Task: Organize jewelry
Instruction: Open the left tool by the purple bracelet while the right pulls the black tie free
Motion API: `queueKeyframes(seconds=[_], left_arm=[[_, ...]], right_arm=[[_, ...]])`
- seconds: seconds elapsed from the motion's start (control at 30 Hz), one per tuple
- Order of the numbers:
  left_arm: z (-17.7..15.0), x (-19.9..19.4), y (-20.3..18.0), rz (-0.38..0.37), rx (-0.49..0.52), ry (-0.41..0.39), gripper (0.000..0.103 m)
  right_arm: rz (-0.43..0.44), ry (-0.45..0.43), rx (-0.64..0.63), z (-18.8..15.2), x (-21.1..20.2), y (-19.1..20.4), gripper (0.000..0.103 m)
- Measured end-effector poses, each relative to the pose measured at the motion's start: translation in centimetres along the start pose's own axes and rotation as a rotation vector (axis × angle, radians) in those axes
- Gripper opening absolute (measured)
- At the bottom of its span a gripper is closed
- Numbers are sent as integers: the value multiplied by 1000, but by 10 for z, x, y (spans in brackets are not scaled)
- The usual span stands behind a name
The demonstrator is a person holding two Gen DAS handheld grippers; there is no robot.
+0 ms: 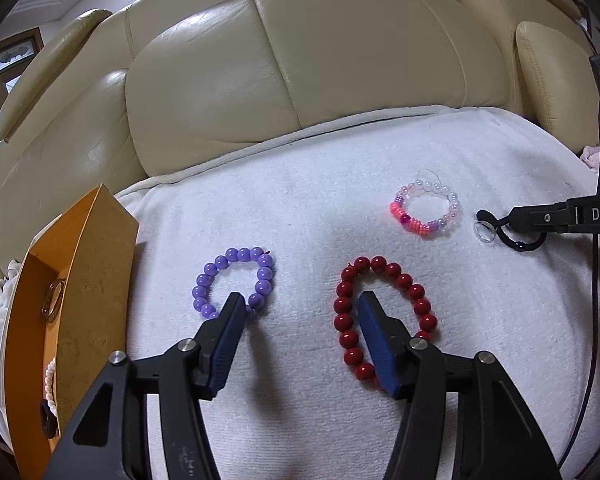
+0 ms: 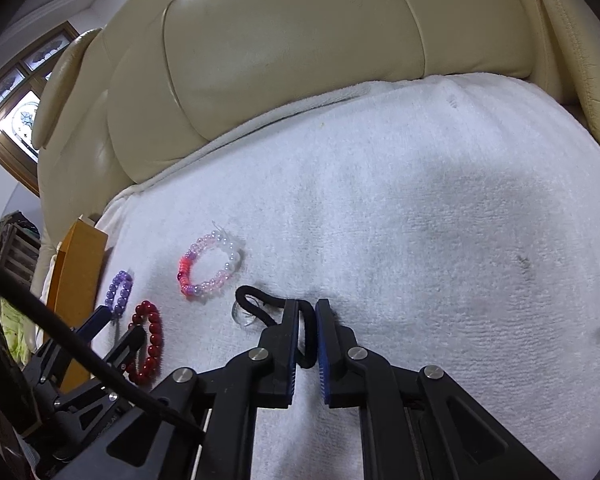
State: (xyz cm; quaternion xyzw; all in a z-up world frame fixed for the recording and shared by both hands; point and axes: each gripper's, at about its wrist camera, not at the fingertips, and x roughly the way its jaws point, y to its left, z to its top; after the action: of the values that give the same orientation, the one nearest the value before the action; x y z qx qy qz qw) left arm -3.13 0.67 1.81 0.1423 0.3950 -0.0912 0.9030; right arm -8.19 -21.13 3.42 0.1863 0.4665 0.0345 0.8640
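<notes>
The right gripper [image 2: 308, 312] had its jaws nearly closed around the black hair tie [image 2: 260, 304], just right of the pink-white bracelet [image 2: 210, 268], while the left gripper [image 1: 300, 300] hovered spread over the towel [image 1: 380, 160].

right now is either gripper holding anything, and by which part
The right gripper is closed around the black hair tie, pinching one end of its loop. The left gripper is open above the towel, holding nothing.

Left gripper [image 1: 300, 300] gapes; right gripper [image 2: 308, 306] seemingly nearly closed.
</notes>
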Motion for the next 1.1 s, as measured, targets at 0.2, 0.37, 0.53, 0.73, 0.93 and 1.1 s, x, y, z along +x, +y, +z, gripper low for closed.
queueKeyframes(seconds=[0.2, 0.37, 0.53, 0.73, 0.93, 1.1], left_arm=[[-2, 0, 2, 5, -3, 1, 66], [-2, 1, 3, 7, -11, 5, 70], [-3, 3, 8, -6, -52, 16, 74], [-7, 7, 22, -71, -149, 57, 78], [-17, 3, 21, -88, -172, 60, 85], [-19, 3, 18, -113, -180, 82, 88]], right_arm=[[2, -3, -73, -8, 6, 18, 11], [30, -60, -121, -9, -10, 30, 10], [68, -128, -107, -2, -33, 24, 10], [47, -83, -75, -1, -28, 8, 10], [-22, -56, -86, 2, -22, 0, 15], [-48, -55, -118, 0, -13, 4, 46]])
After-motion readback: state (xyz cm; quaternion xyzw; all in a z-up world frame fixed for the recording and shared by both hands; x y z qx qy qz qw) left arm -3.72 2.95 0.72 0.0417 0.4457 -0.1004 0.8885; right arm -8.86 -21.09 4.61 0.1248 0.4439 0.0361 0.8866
